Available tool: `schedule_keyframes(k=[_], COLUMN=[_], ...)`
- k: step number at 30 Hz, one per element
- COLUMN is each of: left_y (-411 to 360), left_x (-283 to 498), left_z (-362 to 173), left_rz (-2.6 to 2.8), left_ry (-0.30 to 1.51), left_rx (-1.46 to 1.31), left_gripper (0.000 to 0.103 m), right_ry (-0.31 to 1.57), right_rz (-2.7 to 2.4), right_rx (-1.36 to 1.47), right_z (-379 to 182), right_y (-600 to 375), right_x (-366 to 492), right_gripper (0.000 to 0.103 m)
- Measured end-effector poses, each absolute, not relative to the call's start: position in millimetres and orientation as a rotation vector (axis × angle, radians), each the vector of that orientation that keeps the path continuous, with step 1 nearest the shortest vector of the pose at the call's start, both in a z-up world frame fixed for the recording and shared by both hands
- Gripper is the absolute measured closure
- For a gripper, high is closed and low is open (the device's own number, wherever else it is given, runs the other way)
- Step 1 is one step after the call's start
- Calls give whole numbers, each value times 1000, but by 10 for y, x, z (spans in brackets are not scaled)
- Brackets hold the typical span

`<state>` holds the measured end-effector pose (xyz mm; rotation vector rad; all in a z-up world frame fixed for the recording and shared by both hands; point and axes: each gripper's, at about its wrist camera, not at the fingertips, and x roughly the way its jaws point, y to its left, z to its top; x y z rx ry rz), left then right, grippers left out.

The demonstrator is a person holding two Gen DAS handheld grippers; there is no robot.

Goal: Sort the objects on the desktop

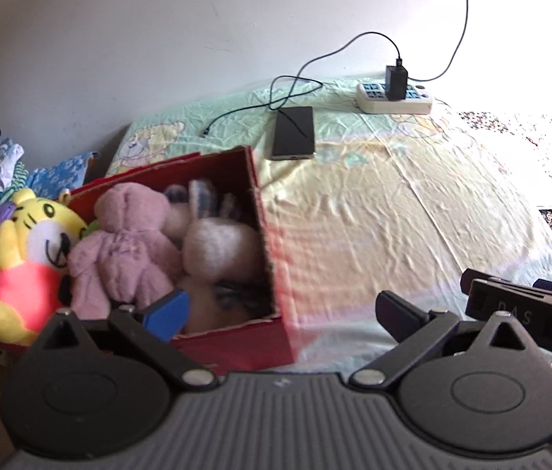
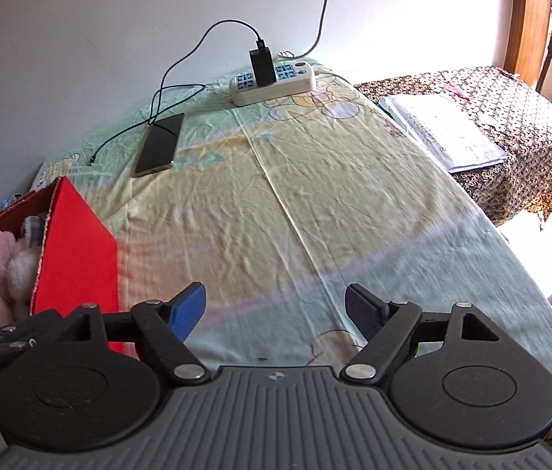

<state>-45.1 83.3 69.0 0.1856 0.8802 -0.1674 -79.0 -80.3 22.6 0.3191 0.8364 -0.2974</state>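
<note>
In the red box: plush toys partly hidden | left claw, right claw wide open, empty

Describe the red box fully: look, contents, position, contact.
The red box is an open, lidless cardboard carton, red outside with a brownish raw inside and slightly frayed rims. It rests on the wrinkled cartoon-print sheet at the left side, its open top tilted toward the left camera. Inside lie a pink plush and a whitish rabbit plush. A yellow tiger plush leans at its left edge. The open left gripper hovers before it; neither gripper touches it.
</note>
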Motion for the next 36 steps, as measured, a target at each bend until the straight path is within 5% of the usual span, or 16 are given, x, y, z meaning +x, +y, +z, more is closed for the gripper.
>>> schedule_keyframes(k=[14,36], left_y=[168,598], left_x=[-577,-632], left_z=[114,-101], left_rz=[-112,38], left_ry=[1107,1202], left_rx=[158,117], left_gripper=[2,2], right_ry=[1011,1068], right_rz=[-241,-77], right_rx=[282,201], right_z=[-108,-210], right_y=[-1422,-961], right_x=[-875,-763], right_gripper=[20,20])
